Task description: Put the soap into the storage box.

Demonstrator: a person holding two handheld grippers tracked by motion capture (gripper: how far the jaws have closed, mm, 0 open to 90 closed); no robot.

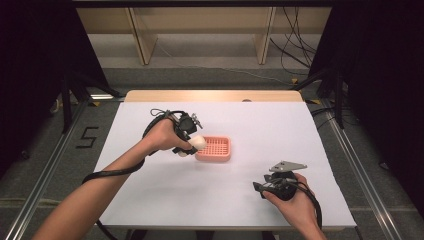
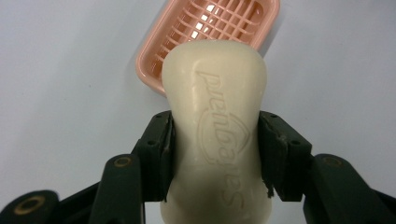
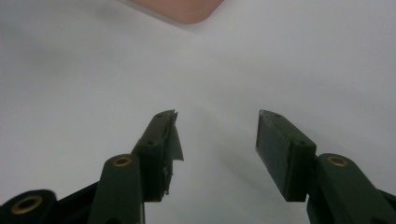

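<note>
"Safeguard" embossed on the soap bar (image 2: 215,126); "5" taped on the floor (image 1: 86,137)

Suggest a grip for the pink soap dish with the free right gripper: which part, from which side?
Take one long rim of the soap dish, coming down from above with one jaw inside and one outside. It lies flat and shallow, with a raised lip. The right gripper is open and apart from it; the near rim faces it. The left gripper holds the soap by the dish's left end, so avoid that end.

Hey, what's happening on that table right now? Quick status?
Left gripper shut on soap bar, at pink soap dish. Right gripper open, empty, over white table. Nothing in the way.
</note>
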